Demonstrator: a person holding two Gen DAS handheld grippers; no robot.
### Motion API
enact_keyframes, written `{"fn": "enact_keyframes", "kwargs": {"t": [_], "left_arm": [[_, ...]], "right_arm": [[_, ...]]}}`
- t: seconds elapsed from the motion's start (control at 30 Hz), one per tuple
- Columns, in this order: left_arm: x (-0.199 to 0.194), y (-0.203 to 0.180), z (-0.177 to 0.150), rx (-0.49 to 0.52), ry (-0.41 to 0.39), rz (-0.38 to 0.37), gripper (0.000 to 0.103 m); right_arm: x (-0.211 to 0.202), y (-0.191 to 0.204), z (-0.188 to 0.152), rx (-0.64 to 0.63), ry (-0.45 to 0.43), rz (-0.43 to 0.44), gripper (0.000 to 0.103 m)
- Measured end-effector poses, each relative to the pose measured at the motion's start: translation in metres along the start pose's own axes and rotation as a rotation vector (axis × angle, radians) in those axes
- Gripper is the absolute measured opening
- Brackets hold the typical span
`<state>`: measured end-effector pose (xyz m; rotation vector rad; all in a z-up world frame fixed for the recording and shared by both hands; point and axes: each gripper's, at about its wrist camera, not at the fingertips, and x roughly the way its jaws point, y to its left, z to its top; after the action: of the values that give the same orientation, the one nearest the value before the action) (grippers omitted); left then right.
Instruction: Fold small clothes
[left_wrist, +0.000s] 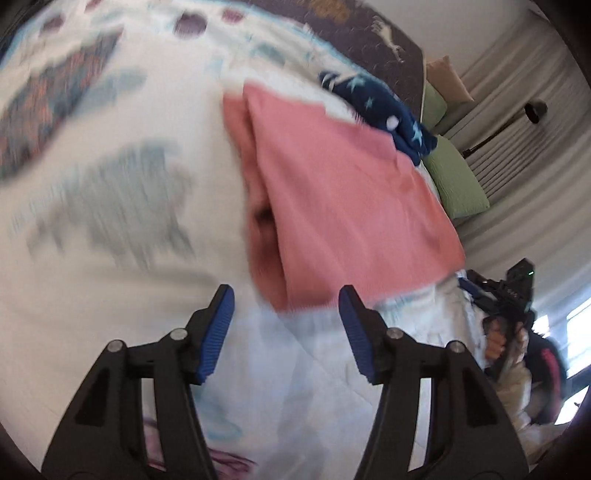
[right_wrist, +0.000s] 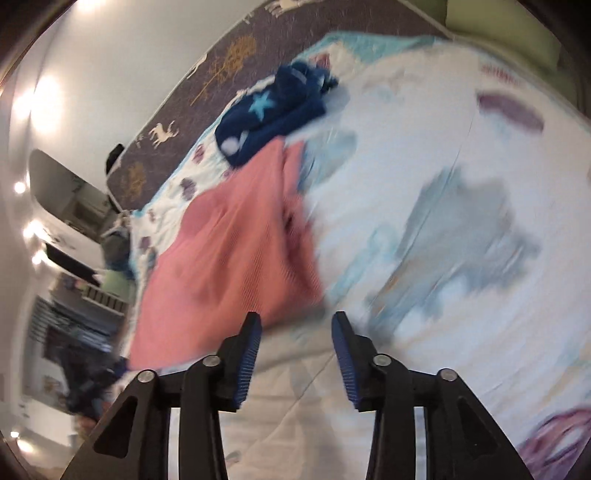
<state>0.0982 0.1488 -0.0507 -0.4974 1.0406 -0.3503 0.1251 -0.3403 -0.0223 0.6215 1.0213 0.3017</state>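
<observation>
While both claws hung above the bed with nothing between their pads, the left claw (left_wrist: 284, 332) stood with its jaws well apart and the right claw (right_wrist: 295, 354) with a narrower gap, each pointed down at the quilt (left_wrist: 92, 295). Just beyond the left claw's tips lay the pink garment (left_wrist: 343, 206), folded over itself into a long slab with a doubled edge along one side; in the right wrist view the same pink garment (right_wrist: 229, 251) lay just ahead and to the left of the claw tips, its near corner close to the left pad but not pinched. I judged that 1 fold had been laid and let go, so the step in hand was the release, and the next move called for fresh holds on 2 corners of a short end to bring it across, or for lifting the piece to the pile. Past it sat a dark blue star-printed garment (right_wrist: 273, 114), bundled and touching the pink one's far end. The bed carried a white quilt with pale blue and purple prints, much of it blurred. Farther off were a dark headboard panel with deer and tree prints (right_wrist: 221, 74), green pillows (left_wrist: 458, 177), a lamp (left_wrist: 535, 110) and pale curtains (left_wrist: 517, 74).
</observation>
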Motion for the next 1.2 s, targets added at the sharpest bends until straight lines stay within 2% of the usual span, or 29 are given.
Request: {"fn": "enact_keyframes", "kwargs": {"t": [0.07, 0.13, 0.2, 0.23, 0.27, 0.3, 0.33, 0.37, 0.43, 0.53, 0.67, 0.87, 1.03, 1.2], "left_arm": [[0.006, 0.002, -0.003, -0.054, -0.023, -0.026, 0.06], [0.009, 0.001, 0.003, -0.088, -0.039, -0.082, 0.06], [0.019, 0.005, 0.011, -0.184, -0.025, -0.167, 0.038], [0.026, 0.004, 0.013, -0.204, -0.005, -0.19, 0.005], [0.035, 0.003, 0.017, -0.218, 0.01, -0.187, 0.006], [0.038, -0.001, 0.014, -0.226, -0.005, -0.167, 0.005], [0.037, -0.005, 0.012, -0.223, -0.024, -0.144, 0.005], [0.035, -0.01, 0.009, -0.21, -0.042, -0.127, 0.005], [0.019, -0.021, 0.005, -0.17, -0.089, -0.119, 0.005], [-0.014, -0.031, 0.002, -0.119, -0.141, -0.152, 0.005], [-0.052, -0.044, -0.014, -0.043, -0.173, -0.168, 0.005], [-0.075, -0.047, -0.059, 0.011, -0.124, -0.13, 0.005], [-0.081, -0.025, -0.102, -0.033, -0.045, -0.102, 0.005], [-0.094, -0.014, -0.123, -0.001, -0.036, -0.032, 0.002]], "right_arm": [[0.009, -0.001, -0.002, 0.041, -0.002, 0.059, 0.051], [0.019, -0.004, 0.004, 0.12, -0.029, 0.178, 0.057], [0.033, -0.006, 0.012, 0.192, -0.023, 0.284, 0.057], [0.042, -0.004, 0.017, 0.214, -0.025, 0.286, 0.056], [0.049, 0.0, 0.021, 0.214, -0.029, 0.265, 0.052], [0.054, 0.005, 0.025, 0.21, -0.035, 0.232, 0.024], [0.056, 0.007, 0.028, 0.223, -0.057, 0.176, 0.006], [0.056, 0.007, 0.03, 0.247, -0.072, 0.15, 0.007], [0.049, 0.004, 0.029, 0.3, -0.112, 0.176, 0.006], [0.025, 0.018, 0.02, 0.224, -0.164, 0.122, 0.004], [-0.018, 0.035, -0.002, 0.152, -0.216, 0.109, 0.003], [-0.06, 0.035, -0.06, 0.146, -0.205, 0.1, 0.003], [-0.079, 0.024, -0.128, 0.19, -0.138, 0.077, 0.003], [-0.081, 0.034, -0.163, 0.124, -0.084, -0.014, 0.004]]}}
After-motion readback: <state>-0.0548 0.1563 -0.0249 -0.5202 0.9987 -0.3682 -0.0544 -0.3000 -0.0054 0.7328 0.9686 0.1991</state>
